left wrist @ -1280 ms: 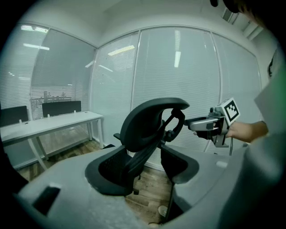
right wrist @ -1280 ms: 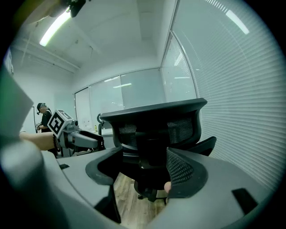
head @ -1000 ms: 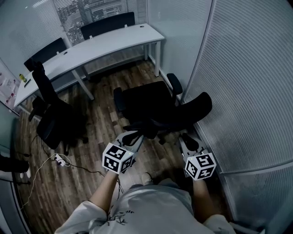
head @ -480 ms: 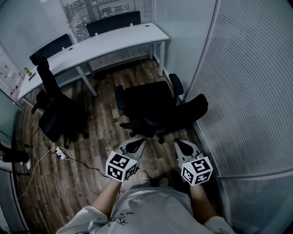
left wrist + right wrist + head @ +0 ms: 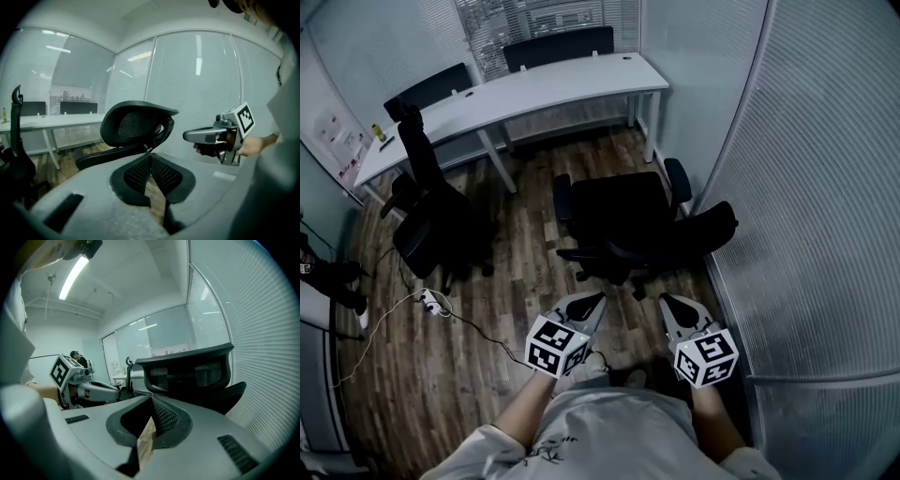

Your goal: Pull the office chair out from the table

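The black office chair (image 5: 623, 216) stands on the wood floor, well out from the white table (image 5: 534, 94), with its mesh backrest (image 5: 694, 234) turned toward me. My left gripper (image 5: 596, 300) hovers just short of the chair base, shut with nothing in it. My right gripper (image 5: 667, 301) is beside it near the backrest, also shut and empty. In the left gripper view the backrest (image 5: 136, 124) fills the middle beyond the meeting jaw tips (image 5: 150, 157), and the right gripper (image 5: 213, 136) shows to the right. From the right gripper view the backrest (image 5: 192, 369) rises ahead, the left gripper (image 5: 93, 390) at left.
A second black chair (image 5: 431, 225) stands at the left by the table end. Two more chairs (image 5: 558, 42) sit behind the table. A power strip with cable (image 5: 431, 302) lies on the floor. A glass wall with blinds (image 5: 806, 187) runs close along the right.
Both grippers have drawn back from the chair's backrest toward my body. The chair stays where it stood, away from the table.
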